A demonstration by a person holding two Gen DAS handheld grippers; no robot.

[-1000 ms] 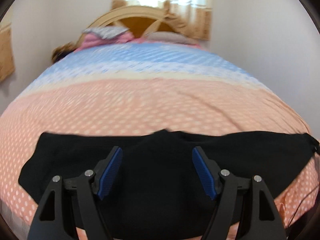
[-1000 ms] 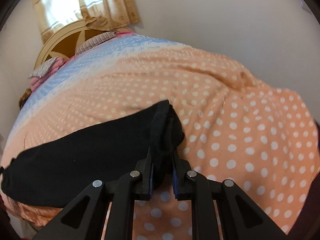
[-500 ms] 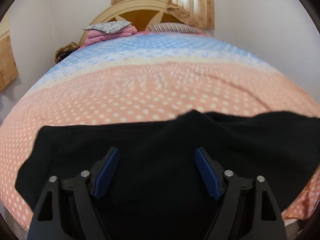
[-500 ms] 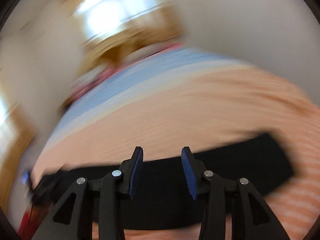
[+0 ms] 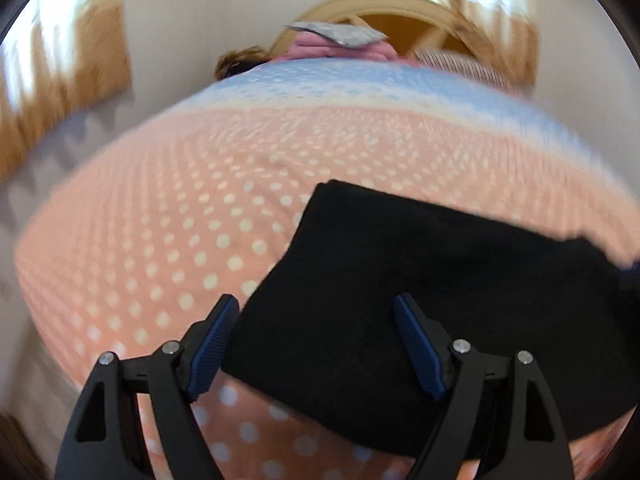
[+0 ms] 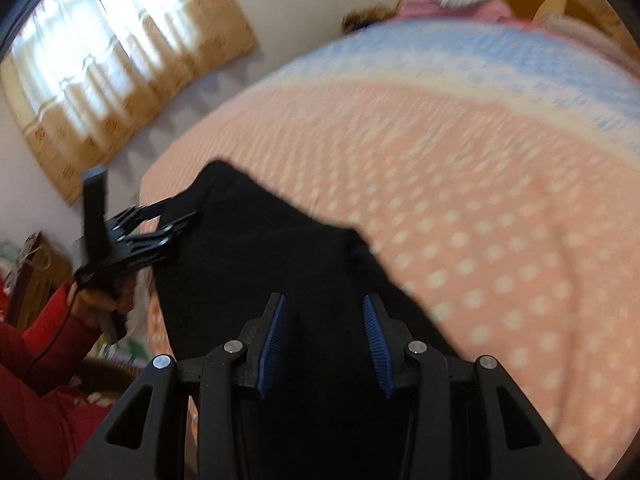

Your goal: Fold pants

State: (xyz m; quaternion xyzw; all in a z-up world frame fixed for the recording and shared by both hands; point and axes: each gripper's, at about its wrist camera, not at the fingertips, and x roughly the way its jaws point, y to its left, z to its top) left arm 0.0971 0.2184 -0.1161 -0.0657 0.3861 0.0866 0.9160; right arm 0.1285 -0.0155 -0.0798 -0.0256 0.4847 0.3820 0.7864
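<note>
While both views are smeared by motion blur, the main things are plain enough. Black pants (image 5: pixel 432 292) lie on the bed (image 5: pixel 168 216), on its peach bedspread dotted with white, near the foot edge and toward the right side of the left wrist view. In the right wrist view the same pants (image 6: pixel 280 256) run from beneath the camera up and to the left, ending in a corner near the edge of the bed (image 6: pixel 460 184).

The left tool (image 5: pixel 316 344) hangs just above the cloth with its blue-padded fingers (image 5: pixel 212 344) spread wide and nothing between them. Its left finger sits over bare bedspread right at the border of the pants, while its right finger is over the black fabric. Seen from the right wrist, that left tool (image 6: pixel 176 220) is at the far left edge of the pants, held by a hand (image 6: pixel 100 300) in a red sleeve; whether it touches the cloth I cannot tell.

The right tool (image 6: pixel 324 340) is parted about halfway, its blue pads (image 6: pixel 274 336) over the black fabric, gripping nothing.

At the head of the bed are a wooden headboard (image 5: pixel 384 12), a stack of pink folded bedding topped by a grey pillow (image 5: pixel 340 34), and a blue band of the bedspread. Tan curtains (image 6: pixel 120 60) cover a bright window on the left.
</note>
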